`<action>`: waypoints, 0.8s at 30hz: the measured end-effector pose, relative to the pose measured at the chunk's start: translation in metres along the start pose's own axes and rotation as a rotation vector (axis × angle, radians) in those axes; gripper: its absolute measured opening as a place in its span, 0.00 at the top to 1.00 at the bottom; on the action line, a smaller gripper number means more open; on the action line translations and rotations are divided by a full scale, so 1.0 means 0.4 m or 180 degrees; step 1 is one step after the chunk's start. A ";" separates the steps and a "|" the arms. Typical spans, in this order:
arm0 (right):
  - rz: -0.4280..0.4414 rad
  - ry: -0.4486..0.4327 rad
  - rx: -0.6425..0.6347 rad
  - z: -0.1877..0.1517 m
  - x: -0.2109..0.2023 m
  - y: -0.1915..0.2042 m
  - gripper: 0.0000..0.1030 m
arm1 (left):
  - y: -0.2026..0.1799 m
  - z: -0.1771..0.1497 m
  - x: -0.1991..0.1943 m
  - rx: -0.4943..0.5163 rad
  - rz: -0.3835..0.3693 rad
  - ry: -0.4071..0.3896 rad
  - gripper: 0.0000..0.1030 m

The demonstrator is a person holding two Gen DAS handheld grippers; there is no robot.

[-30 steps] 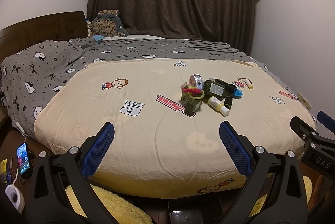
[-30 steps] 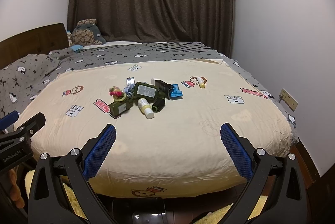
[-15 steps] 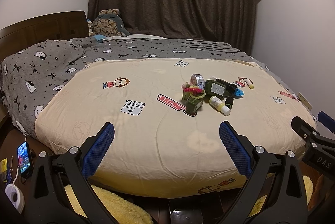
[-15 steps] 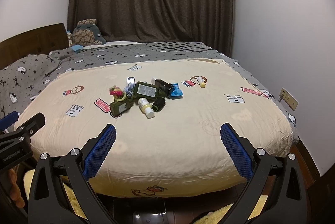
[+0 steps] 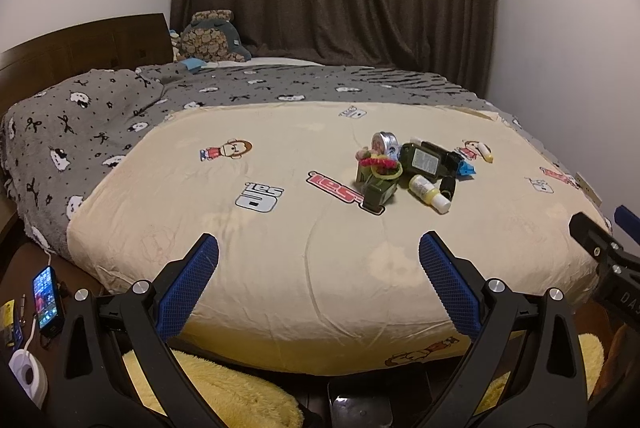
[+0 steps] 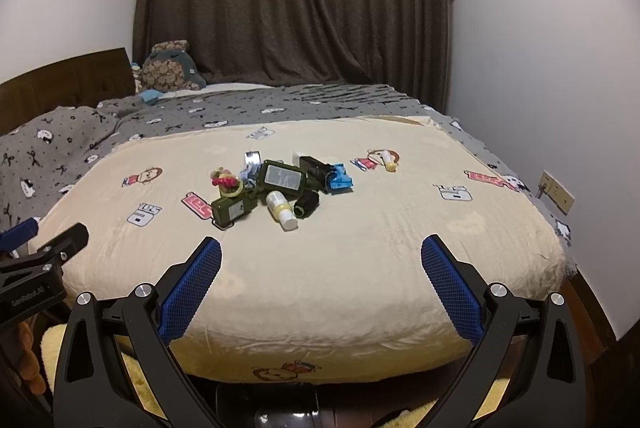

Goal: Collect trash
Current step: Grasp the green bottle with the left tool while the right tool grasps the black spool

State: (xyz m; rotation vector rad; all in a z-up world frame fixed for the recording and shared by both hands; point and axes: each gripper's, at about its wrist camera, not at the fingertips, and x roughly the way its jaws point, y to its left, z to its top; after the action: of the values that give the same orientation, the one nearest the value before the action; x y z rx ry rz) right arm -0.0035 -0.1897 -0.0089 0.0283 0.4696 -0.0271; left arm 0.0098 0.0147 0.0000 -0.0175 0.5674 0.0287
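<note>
A heap of trash lies on the cream blanket [image 5: 280, 228] in the middle of the bed: dark green bottles [image 5: 378, 187] [image 6: 280, 177], a small yellow bottle with a white cap [image 5: 429, 191] [image 6: 281, 208], a round tin [image 5: 385, 141], a blue wrapper [image 6: 340, 179], a red and yellow band [image 5: 382, 163]. A small yellow tube [image 6: 387, 159] lies apart to the right. My left gripper [image 5: 319, 248] is open and empty, short of the bed's near edge. My right gripper [image 6: 321, 248] is open and empty, also near that edge.
A grey patterned duvet [image 5: 100, 115] covers the bed's far and left side, with a plush toy [image 5: 212, 37] at the headboard. A phone [image 5: 46, 294] lies on the dark floor at left. A yellow fluffy rug [image 5: 224, 392] lies below. A wall is close on the right.
Both views have crept slightly forward toward the bed. Both grippers stay open. The trash heap has not moved.
</note>
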 end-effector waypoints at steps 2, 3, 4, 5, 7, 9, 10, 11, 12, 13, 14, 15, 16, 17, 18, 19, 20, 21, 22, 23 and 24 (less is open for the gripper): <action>-0.0013 -0.0010 -0.0012 -0.004 0.017 -0.003 0.03 | 0.000 -0.003 0.019 0.0042 -0.0060 0.0002 0.08; -0.0077 0.0031 -0.0027 -0.006 0.038 -0.005 0.03 | 0.000 -0.004 0.031 0.0042 -0.0070 0.0004 0.08; -0.0103 0.0048 -0.0032 -0.007 0.049 -0.006 0.03 | 0.001 -0.004 0.039 0.0035 -0.0080 0.0004 0.08; -0.0129 0.0070 -0.0029 -0.009 0.066 -0.008 0.03 | 0.002 -0.005 0.053 0.0024 -0.0098 0.0008 0.08; -0.0141 0.0148 0.0004 -0.011 0.110 -0.018 0.03 | -0.002 -0.003 0.086 0.0057 -0.0124 0.0000 0.08; -0.0173 0.0208 0.0059 -0.011 0.148 -0.030 0.03 | -0.015 0.000 0.120 0.0143 -0.0061 0.0004 0.08; -0.0184 0.0217 0.0097 -0.010 0.165 -0.034 0.03 | -0.021 0.000 0.134 0.0176 -0.0056 -0.0002 0.08; -0.0191 0.0232 0.0142 -0.008 0.183 -0.039 0.03 | -0.027 0.003 0.150 0.0206 -0.0082 -0.0007 0.08; -0.0186 0.0259 0.0180 -0.006 0.208 -0.044 0.03 | -0.031 0.006 0.166 0.0205 -0.0118 0.0006 0.08; -0.0177 0.0282 0.0188 -0.004 0.228 -0.048 0.03 | -0.033 0.010 0.189 0.0166 -0.0180 0.0054 0.08; -0.0171 0.0304 0.0176 -0.001 0.249 -0.049 0.03 | -0.032 0.014 0.218 0.0088 -0.0245 0.0175 0.08; -0.0181 0.0324 0.0145 0.003 0.276 -0.047 0.03 | -0.032 0.016 0.238 0.0032 -0.0299 0.0265 0.08; -0.0198 0.0344 0.0120 0.004 0.295 -0.045 0.03 | -0.033 0.018 0.269 -0.0022 -0.0383 0.0389 0.08; -0.0222 0.0375 0.0093 0.006 0.318 -0.043 0.03 | -0.037 0.018 0.294 -0.0017 -0.0429 0.0439 0.08; -0.0233 0.0406 0.0065 0.009 0.347 -0.041 0.03 | -0.048 0.019 0.323 0.0049 -0.0412 0.0459 0.08; -0.0229 0.0423 0.0051 0.011 0.366 -0.037 0.03 | -0.055 0.018 0.339 0.0106 -0.0373 0.0463 0.08; -0.0215 0.0439 0.0049 0.016 0.388 -0.036 0.03 | -0.065 0.017 0.360 0.0193 -0.0326 0.0462 0.10; -0.0204 0.0460 0.0055 0.023 0.416 -0.037 0.03 | -0.074 0.016 0.379 0.0267 -0.0312 0.0461 0.13; -0.0198 0.0486 0.0061 0.029 0.440 -0.037 0.03 | -0.083 0.018 0.402 0.0332 -0.0357 0.0463 0.19; -0.0178 0.0495 0.0069 0.032 0.455 -0.037 0.03 | -0.086 0.019 0.421 0.0341 -0.0413 0.0474 0.20; -0.0141 0.0521 0.0101 0.039 0.480 -0.039 0.05 | -0.088 0.021 0.441 0.0324 -0.0451 0.0481 0.21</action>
State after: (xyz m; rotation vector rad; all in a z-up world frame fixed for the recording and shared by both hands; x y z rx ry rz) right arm 0.1742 -0.2097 -0.0823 0.0517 0.6334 -0.0762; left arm 0.1643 -0.0163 -0.0875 0.0394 0.7169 -0.1405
